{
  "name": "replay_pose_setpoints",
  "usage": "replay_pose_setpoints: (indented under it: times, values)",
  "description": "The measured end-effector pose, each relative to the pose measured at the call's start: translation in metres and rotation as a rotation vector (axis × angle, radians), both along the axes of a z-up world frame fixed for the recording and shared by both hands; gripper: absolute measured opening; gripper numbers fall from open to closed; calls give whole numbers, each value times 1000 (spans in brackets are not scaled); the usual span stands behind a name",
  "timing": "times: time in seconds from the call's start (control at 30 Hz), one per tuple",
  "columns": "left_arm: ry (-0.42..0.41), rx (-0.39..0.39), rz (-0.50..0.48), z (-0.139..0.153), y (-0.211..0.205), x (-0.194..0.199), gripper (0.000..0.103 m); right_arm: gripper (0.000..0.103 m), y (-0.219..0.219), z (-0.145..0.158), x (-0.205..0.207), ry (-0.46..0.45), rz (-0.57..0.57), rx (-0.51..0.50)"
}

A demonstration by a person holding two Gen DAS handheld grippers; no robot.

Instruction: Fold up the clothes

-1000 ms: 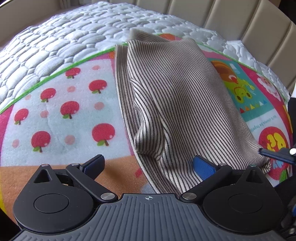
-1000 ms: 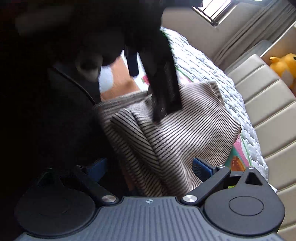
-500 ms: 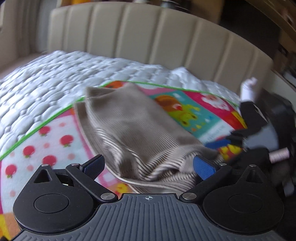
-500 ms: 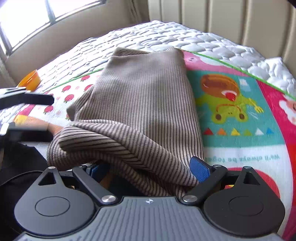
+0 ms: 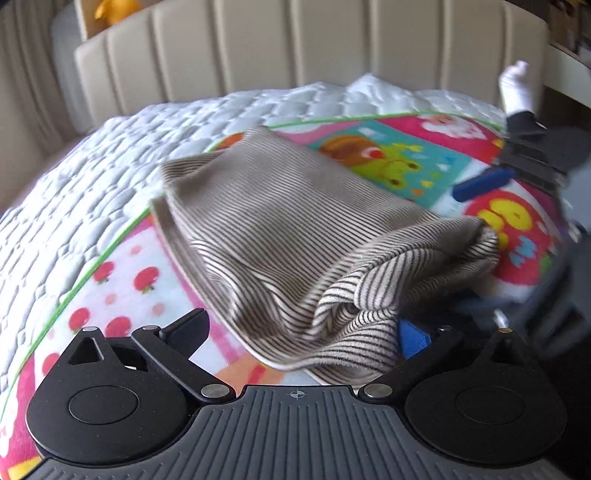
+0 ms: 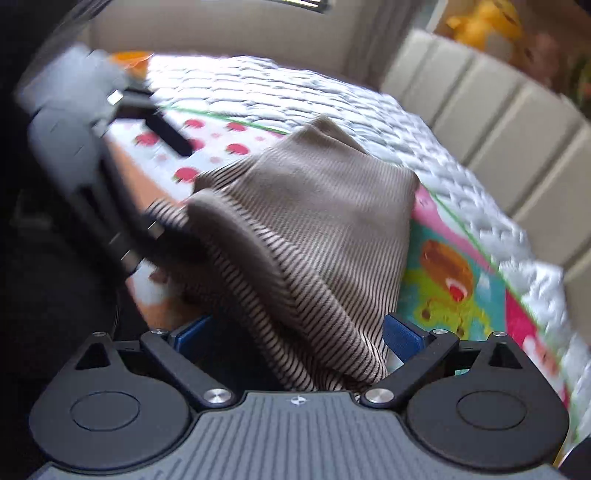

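Left gripper (image 5: 301, 328): fingers spread wide, the near hem of the striped garment (image 5: 295, 236) bunched loosely between them, not pinched. Right gripper (image 6: 299, 332): likewise spread, a rolled edge of the same cloth lying between its blue pads (image 6: 400, 338); no clamp visible. In the left wrist view the right gripper's blue finger shows at the far right, blurred, just beyond the garment's right corner. Garment lies on the play mat (image 5: 125, 273), long axis running from the grippers away toward the headboard (image 5: 295, 48), near end lifted and rumpled into thick folds, far end flat with one corner reaching the mat's green edge. Fabric: soft ribbed knit, fine dark-brown and cream stripes; the stripes run along the length on the flat part and curl round at the rolled near edge. Mat: fleecy, bright print, with red apples on white at the left, pink bands, a teal panel with a cartoon frog and snail at the right, thin green border. Under it, a white quilted mattress cover (image 5: 92, 177), pebbled stitch pattern, puffy. Behind, a beige padded headboard in vertical channels. A yellow plush toy (image 6: 484, 22) sits on a ledge above it, blurred. Daylight from the window side; right wrist view streaked with motion blur, left device dark and indistinct there.
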State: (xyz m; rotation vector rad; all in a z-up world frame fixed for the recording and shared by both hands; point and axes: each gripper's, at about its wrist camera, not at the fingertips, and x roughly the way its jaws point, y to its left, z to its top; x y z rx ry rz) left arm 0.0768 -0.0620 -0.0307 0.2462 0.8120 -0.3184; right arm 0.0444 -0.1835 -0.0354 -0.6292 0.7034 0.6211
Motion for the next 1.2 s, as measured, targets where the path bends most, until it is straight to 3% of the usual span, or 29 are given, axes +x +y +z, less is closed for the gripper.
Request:
replay_pose_setpoints:
  times: [0.17, 0.47, 0.53, 0.6, 0.63, 0.73, 0.83, 0.87, 0.97, 1.03, 1.2]
  values:
    - [-20, 5, -4, 3, 2, -2, 103, 98, 20, -23, -15, -94, 103, -162]
    - [-17, -53, 29, 8, 11, 1, 103, 98, 35, -43, -2, -241, 122, -218]
    - [-11, -76, 45, 9, 15, 3, 103, 87, 41, -45, 5, -223, 135, -239]
    - [0, -119, 64, 12, 23, 3, 103, 51, 44, -41, 11, -180, 130, -242]
    - [2, -158, 73, 16, 29, 2, 103, 44, 45, -38, 14, -164, 124, -247]
    - [4, -295, 103, 30, 49, 0, 103, 30, 40, -25, 16, -130, 129, -226]
    - [-17, -486, 143, 52, 79, 9, 103, 26, 35, -12, 10, -101, 165, -226]
    - [-27, -499, 161, 57, 85, 15, 103, 25, 33, -7, 7, -84, 182, -230]
    - [-61, -367, 202, 60, 82, 47, 103, 25, 32, 18, -2, -47, 260, -244]
    - [-37, -293, 204, 47, 75, 76, 103, 25, 32, 41, -7, -50, 319, -263]
    - [36, -150, 202, 2, 69, 127, 103, 25, 43, 101, 35, -77, 374, -279]
